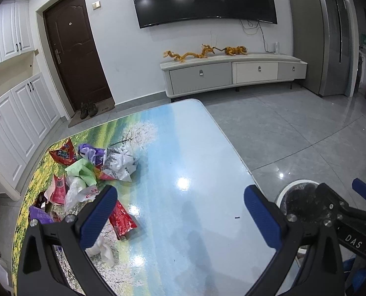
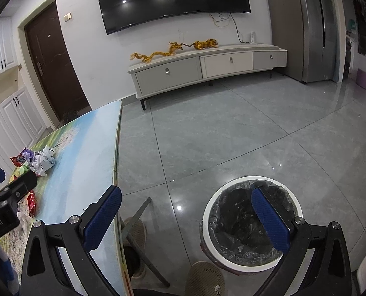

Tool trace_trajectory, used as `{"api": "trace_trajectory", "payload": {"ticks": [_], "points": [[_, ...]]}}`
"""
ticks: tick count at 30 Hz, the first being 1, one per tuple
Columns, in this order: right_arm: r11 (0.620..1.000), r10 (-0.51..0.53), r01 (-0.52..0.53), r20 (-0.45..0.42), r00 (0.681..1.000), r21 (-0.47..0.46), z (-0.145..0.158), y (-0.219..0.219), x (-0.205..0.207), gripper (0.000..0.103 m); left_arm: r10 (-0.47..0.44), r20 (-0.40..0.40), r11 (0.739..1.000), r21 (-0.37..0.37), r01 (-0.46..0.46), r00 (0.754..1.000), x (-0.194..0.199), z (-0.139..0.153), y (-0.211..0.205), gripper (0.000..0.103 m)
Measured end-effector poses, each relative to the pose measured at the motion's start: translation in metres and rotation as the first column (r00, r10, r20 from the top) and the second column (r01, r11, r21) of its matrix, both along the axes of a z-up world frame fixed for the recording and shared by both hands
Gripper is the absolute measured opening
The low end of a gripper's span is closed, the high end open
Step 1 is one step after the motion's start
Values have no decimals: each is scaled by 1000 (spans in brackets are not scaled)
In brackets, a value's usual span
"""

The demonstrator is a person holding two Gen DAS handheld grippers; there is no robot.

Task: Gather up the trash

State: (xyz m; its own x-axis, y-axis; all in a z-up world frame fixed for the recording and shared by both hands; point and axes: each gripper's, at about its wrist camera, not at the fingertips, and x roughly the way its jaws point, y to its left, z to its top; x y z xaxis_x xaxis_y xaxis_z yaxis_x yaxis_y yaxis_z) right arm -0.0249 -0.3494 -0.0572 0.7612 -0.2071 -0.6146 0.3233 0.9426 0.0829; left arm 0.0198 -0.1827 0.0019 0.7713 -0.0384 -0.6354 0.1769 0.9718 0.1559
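Trash [image 1: 89,172] is all bunched up on the left side of the table [image 1: 195,148], mostly crumpled wrappers and bags: a red snack bag [image 1: 63,154], a white plastic bag [image 1: 121,162], a green wrapper [image 1: 83,171], plus a shiny red packet [image 1: 122,218] lying closer in. The right half of the tabletop has nothing on it, so the pile is the only thing to work through.

The left gripper [image 1: 180,214] hangs over the table with its blue pads spread wide and nothing between them, sitting just right of the pile. My guess is it's lined up that way to swing over and pinch a wrapper.

The right gripper [image 2: 186,218] is off the table edge, also spread wide and carrying nothing, hovering above the floor right by the bin [image 2: 251,224]. The bin has a black liner and stands on the tiles beside the table, which makes sense as a short drop from the edge. Nothing that I can make out is in it yet, though the liner is dark.
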Motion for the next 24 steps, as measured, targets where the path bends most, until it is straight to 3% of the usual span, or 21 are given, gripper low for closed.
{"api": "trace_trajectory", "payload": {"ticks": [10,19,24], "points": [[997,-69,69,1,998,-32,8,14,-11,103,-14,-7,998,-57,14,1000,-1,7,29,103],[993,-117,117,-17,993,-36,16,33,-15,98,-55,-4,987,-154,53,999,-14,13,59,103],[993,-106,107,20,994,-49,35,48,-18,98,-47,6,977,-209,47,999,-19,19,88,103]]}}
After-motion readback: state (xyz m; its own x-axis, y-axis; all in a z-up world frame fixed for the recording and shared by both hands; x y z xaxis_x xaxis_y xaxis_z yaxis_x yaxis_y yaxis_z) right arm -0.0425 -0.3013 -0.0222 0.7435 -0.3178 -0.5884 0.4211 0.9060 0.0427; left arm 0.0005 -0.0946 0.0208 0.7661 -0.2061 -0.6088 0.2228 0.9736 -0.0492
